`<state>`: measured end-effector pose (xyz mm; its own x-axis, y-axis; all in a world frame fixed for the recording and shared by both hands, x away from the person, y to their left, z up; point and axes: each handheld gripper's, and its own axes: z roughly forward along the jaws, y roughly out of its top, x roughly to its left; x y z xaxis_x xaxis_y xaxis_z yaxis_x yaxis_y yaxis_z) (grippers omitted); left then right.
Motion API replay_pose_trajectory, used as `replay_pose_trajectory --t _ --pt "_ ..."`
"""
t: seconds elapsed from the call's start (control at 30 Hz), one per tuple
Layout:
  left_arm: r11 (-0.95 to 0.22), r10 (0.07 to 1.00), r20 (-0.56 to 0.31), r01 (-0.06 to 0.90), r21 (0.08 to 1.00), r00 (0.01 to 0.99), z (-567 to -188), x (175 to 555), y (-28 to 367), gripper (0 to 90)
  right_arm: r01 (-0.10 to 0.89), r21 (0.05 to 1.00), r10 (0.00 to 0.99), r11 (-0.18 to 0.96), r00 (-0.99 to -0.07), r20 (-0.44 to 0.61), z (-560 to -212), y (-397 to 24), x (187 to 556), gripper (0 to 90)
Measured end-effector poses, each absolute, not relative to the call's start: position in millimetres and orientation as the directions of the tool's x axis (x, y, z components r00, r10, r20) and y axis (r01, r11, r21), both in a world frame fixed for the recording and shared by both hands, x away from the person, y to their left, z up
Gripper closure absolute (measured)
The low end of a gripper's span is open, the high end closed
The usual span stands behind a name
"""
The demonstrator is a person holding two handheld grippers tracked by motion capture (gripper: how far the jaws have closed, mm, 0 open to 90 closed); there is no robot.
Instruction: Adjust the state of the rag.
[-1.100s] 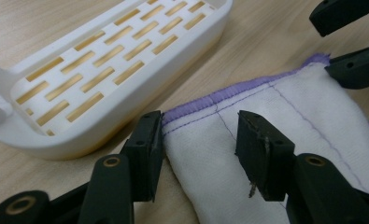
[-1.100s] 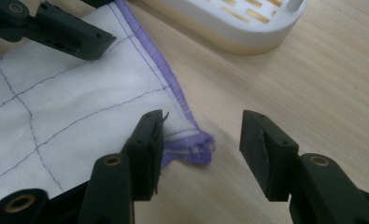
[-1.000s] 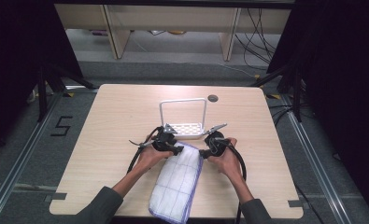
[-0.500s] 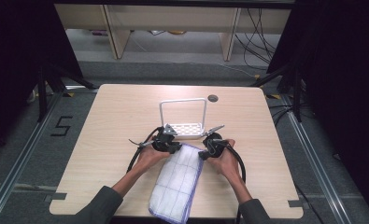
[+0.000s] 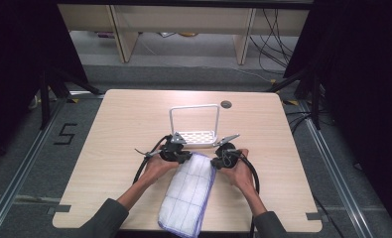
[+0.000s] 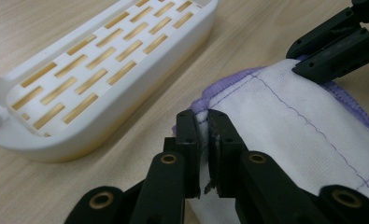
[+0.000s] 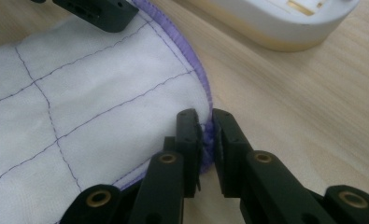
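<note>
On the near half of the wooden table (image 5: 124, 134), high view: a folded white cloth (image 5: 189, 191) with purple edging lies lengthwise, its far end toward 12 o'clock, its near end reaching the table's front edge. A white slotted rack (image 5: 196, 136) with an upright wire frame stands just beyond the cloth's far end.

Left gripper (image 5: 176, 151) sits at the cloth's far left corner, about 10 o'clock from the cloth's middle; right gripper (image 5: 222, 159) at the far right corner, about 1 o'clock. A hand holds each, forearms entering from 6 o'clock. From this height, jaw contact cannot be told.

Left gripper view settles it: left gripper (image 6: 204, 133) is clenched on the cloth's (image 6: 289, 126) corner, fabric pinched and bunched between the pads. Jaws have just been closing. The rack (image 6: 102, 70) lies at 10 o'clock, its slotted floor and rounded wall plain here, close beside the cloth but apart. The other gripper shows at 2 o'clock on the opposite corner.

Right gripper view: right gripper (image 7: 207, 126) is clamped on the purple hem of the cloth (image 7: 79, 98), edge caught between the pads; jaws have just been closing. Quilted stitch lines are clear here. Rack (image 7: 285, 28) wall at 1 o'clock, bare wood between it and the hem.
</note>
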<state>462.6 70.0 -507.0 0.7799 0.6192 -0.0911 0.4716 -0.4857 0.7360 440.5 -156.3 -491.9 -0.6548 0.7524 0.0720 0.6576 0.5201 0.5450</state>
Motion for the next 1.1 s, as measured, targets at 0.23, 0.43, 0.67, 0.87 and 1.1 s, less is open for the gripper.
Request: replay_pose_trajectory --t 0.23,0.43,0.67,0.87,1.1 --pt "-0.452 0.612 -0.103 0.453 0.768 0.784 -491 455 78 83.5 0.616 0.582 0.731 0.531 -0.68 0.053 -477 -155 436 83.5" --pt "-0.436 0.588 -0.095 0.414 0.799 0.803 -472 444 86 83.6 0.567 0.64 0.716 0.519 -0.697 0.037 -456 -153 427 83.9" --pt "-0.399 0.576 -0.116 0.402 0.824 0.809 -451 430 95 83.6 0.556 0.666 0.709 0.498 -0.703 0.057 -438 -153 416 84.0" --pt "-0.389 0.565 -0.114 0.386 0.837 0.817 -434 423 104 83.7 0.486 0.714 0.676 0.504 -0.736 0.023 -422 -150 410 84.2" --pt "-0.353 0.554 -0.11 0.353 0.867 0.825 -411 413 115 83.8 0.438 0.762 0.647 0.478 -0.762 0.032 -395 -147 405 84.2"
